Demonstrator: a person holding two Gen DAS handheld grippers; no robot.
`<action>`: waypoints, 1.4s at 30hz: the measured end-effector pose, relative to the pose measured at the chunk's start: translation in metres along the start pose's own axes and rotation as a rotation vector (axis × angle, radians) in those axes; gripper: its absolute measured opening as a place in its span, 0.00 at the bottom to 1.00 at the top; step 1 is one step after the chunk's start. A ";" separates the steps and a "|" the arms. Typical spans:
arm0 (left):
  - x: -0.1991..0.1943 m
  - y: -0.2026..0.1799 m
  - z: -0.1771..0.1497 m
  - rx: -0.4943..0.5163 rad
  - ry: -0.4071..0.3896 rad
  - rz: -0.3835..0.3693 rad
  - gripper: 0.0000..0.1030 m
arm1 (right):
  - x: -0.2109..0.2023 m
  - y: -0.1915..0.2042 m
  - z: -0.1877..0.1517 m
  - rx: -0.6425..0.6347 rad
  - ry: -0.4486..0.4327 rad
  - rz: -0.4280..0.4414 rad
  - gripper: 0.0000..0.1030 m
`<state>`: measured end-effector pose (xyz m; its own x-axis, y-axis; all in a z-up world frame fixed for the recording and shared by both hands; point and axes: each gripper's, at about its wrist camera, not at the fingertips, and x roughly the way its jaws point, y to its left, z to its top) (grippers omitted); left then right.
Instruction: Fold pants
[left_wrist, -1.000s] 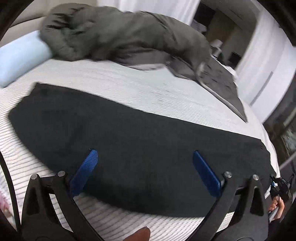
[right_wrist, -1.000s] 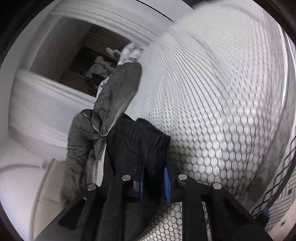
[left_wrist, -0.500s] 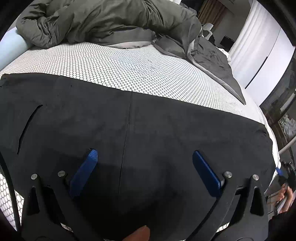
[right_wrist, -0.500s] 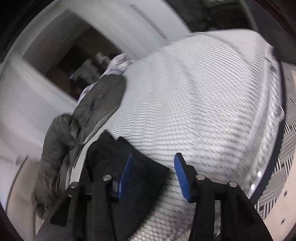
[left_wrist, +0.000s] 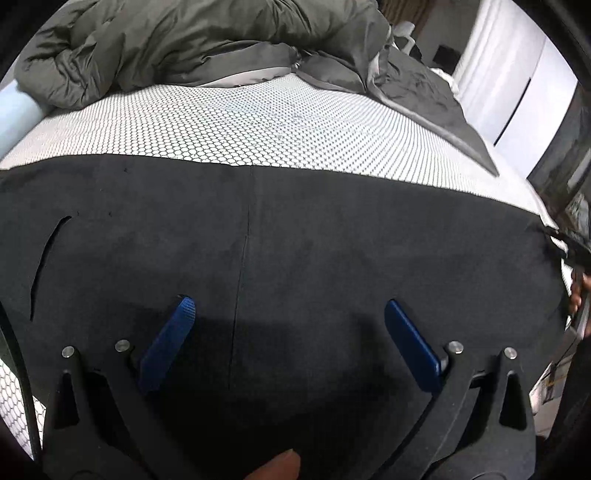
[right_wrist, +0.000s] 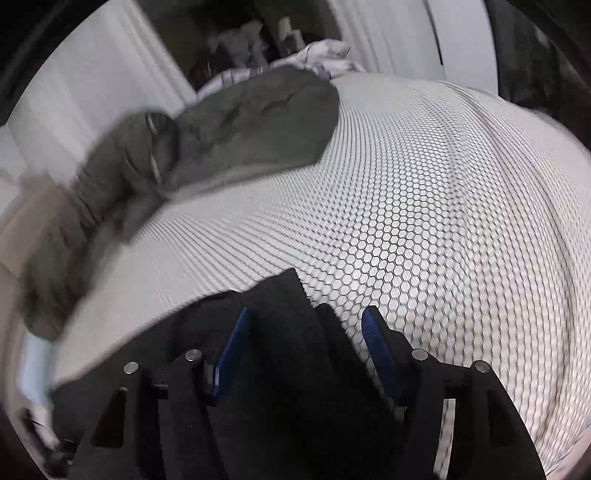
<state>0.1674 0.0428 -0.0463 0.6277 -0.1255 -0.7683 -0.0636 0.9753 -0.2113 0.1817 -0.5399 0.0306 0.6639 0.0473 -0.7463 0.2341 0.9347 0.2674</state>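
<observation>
Black pants (left_wrist: 314, 240) lie flat across the near half of a bed with a white honeycomb-patterned sheet (left_wrist: 240, 125). A seam runs down their middle and a pocket slit shows at the left. My left gripper (left_wrist: 290, 314) hovers low over the pants, open wide, its blue pads apart with only flat cloth below them. In the right wrist view one end of the pants (right_wrist: 284, 317) lies on the sheet between the blue pads of my right gripper (right_wrist: 304, 326). Its jaws are opening and the pads do not press the cloth.
A crumpled grey-green duvet (left_wrist: 192, 40) is heaped along the far side of the bed (right_wrist: 236, 133). A pale blue pillow (left_wrist: 14, 110) lies at the far left. White sheet (right_wrist: 443, 221) stretches to the right of the pants' end. White wardrobe doors (left_wrist: 517, 74) stand beyond the bed.
My right gripper went from shut on the pants' end to open, swung and rolled, and the cloth now lies on the sheet. My left gripper sank closer over the pants.
</observation>
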 end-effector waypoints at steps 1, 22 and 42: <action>0.001 -0.001 -0.001 0.012 0.004 0.009 0.99 | 0.008 0.005 -0.001 -0.034 0.002 -0.029 0.40; -0.011 -0.092 -0.019 0.270 -0.013 -0.181 0.99 | -0.071 0.074 -0.058 -0.225 -0.119 0.159 0.76; 0.022 -0.100 -0.018 0.310 0.098 -0.168 0.99 | -0.032 0.075 -0.143 -0.530 0.019 -0.129 0.70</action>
<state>0.1735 -0.0604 -0.0535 0.5314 -0.2912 -0.7955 0.2818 0.9464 -0.1581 0.0764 -0.4215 -0.0125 0.6393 -0.0774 -0.7650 -0.0811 0.9826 -0.1671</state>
